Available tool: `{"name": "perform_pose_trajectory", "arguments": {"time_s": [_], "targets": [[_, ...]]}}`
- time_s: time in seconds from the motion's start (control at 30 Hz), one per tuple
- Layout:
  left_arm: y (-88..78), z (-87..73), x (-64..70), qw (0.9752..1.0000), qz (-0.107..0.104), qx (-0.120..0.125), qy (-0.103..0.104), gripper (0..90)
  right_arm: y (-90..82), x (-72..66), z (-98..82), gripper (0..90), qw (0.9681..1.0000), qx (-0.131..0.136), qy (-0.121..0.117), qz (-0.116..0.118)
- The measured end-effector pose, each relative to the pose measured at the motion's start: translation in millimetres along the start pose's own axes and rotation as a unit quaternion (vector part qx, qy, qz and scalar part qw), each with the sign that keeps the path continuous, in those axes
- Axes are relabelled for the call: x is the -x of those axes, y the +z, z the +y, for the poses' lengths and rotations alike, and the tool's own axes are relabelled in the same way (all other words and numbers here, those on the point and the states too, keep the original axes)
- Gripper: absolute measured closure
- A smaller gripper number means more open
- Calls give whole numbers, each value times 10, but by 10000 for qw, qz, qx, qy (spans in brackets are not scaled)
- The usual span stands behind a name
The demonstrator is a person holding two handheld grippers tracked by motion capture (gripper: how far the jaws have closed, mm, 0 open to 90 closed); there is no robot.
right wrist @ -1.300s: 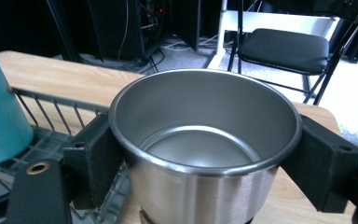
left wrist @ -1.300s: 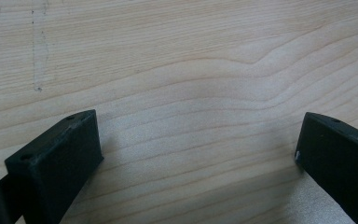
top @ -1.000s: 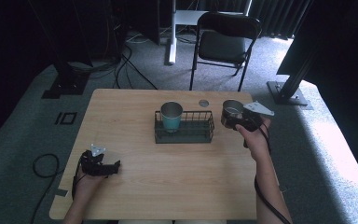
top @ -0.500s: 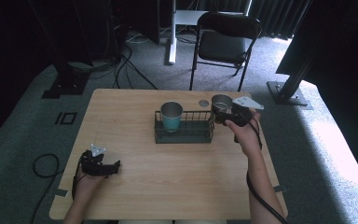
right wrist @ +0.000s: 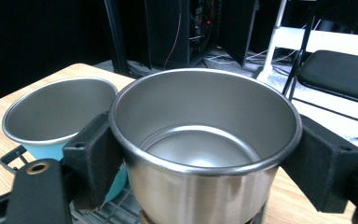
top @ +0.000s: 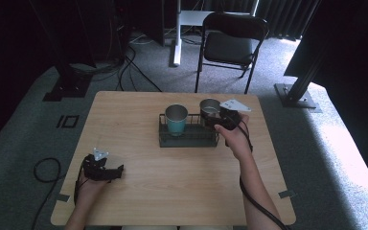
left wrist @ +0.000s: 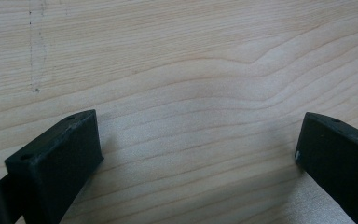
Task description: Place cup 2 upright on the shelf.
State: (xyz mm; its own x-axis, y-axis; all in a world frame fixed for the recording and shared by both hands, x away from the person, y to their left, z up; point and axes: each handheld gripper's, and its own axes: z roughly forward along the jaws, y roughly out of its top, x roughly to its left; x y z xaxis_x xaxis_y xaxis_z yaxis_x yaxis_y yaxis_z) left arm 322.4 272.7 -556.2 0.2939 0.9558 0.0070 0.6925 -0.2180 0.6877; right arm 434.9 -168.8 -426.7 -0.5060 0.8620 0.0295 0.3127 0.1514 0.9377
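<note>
Moved left since the earlier frames, the right gripper (top: 214, 116) clamps a steel cup (top: 209, 108) above the wire basket (top: 189, 139), beside the blue cup (top: 176, 119). Left gripper (top: 118, 171) rests on the table (top: 182, 191), jaws spread.

The black left gripper (top: 106, 171) and black right gripper (top: 219, 117) each carry a grey 3-cornered plate, 2 blocky matte jaws with small screw holes, and a trailing black cable.

Shiny silver steel cup (right wrist: 205, 140) between black jaws, light-blue cup (right wrist: 51, 121) beside it, black wire basket (top: 188, 136), pale wood-grain table (left wrist: 191, 70).
</note>
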Motion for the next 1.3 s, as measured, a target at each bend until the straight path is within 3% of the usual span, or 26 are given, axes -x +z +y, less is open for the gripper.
{"name": "perform_pose_trajectory", "arguments": {"time_s": [0.6, 1.3], "targets": [[-2, -2, -5, 10000, -16, -5, 24, 8, 298, -85, -281, 181, 9997, -247, 72, -13], [-2, -2, -5, 10000, -16, -5, 25, 8, 388, -142, -426, 180, 9989, -456, -104, -41]]}}
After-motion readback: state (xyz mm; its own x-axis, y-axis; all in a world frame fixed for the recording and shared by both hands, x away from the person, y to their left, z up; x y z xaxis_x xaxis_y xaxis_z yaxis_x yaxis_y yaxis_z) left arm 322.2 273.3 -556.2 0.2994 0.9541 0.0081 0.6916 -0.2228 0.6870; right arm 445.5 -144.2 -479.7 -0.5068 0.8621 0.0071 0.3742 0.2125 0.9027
